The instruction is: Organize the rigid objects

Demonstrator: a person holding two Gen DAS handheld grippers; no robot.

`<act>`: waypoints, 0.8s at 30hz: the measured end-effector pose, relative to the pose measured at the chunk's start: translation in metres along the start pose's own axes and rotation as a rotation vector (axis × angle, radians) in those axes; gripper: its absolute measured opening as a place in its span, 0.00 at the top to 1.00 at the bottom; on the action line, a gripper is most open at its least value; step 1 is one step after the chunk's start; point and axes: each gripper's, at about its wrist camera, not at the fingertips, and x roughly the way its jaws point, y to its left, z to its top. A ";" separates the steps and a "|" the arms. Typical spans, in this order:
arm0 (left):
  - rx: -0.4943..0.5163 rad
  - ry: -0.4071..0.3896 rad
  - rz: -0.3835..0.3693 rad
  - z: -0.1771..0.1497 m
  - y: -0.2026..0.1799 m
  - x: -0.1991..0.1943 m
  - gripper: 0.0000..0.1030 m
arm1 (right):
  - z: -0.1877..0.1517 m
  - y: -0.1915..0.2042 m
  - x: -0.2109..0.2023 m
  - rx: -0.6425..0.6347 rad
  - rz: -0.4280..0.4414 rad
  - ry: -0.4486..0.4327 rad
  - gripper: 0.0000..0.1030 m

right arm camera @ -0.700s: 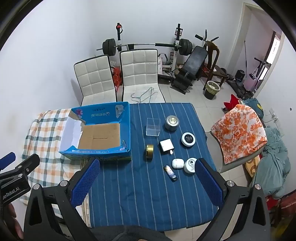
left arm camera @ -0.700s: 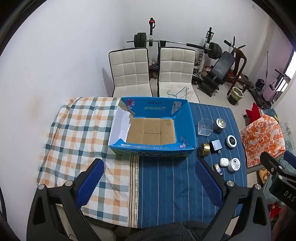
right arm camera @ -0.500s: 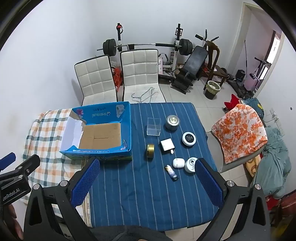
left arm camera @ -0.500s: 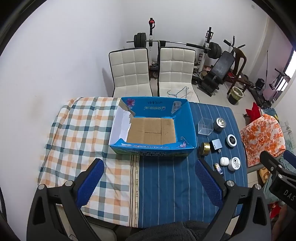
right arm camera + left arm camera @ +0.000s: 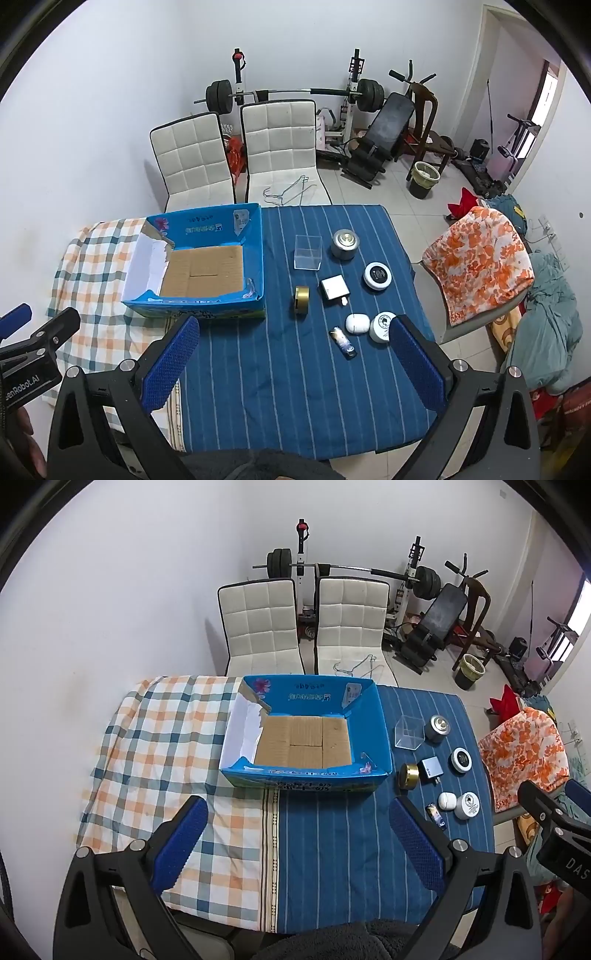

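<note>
A white-walled room with weight gear and two white chairs [image 5: 236, 162] behind a table [image 5: 295, 387] covered half by a plaid cloth and half by a blue striped one. The landmark is the open blue box [image 5: 199, 273]: it sits where the two cloths meet, its brown floor bare, nothing inside it.

Every small item lies on the striped cloth to the right of the box, apart from it. Just beside the box's near right corner is a gold tin [image 5: 301, 300] on edge; beyond that a clear cube [image 5: 308, 252] and a grey canister [image 5: 345, 243]; further right a white square adapter [image 5: 334, 288] and a round black-faced disc [image 5: 377, 276]; nearer the camera a white case [image 5: 357, 324], a white jar [image 5: 384, 326] and a small dark tube [image 5: 343, 343].

The left gripper [image 5: 301, 843] and right gripper [image 5: 295, 363] both hover above the near table edge, fingers spread wide and empty.

This looks like the start: nothing is packed yet. The likely next move is for the right gripper to descend on one item, perhaps the gold tin nearest the box, centring the fingers across it before closing.
</note>
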 end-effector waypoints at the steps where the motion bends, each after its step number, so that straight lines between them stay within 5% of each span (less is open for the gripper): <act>1: 0.001 -0.001 0.000 0.001 0.003 -0.002 0.02 | 0.000 0.000 -0.001 -0.001 -0.002 -0.002 0.00; 24: 0.000 -0.028 0.002 0.019 0.005 -0.027 0.02 | -0.007 0.002 -0.025 -0.004 0.015 -0.043 0.00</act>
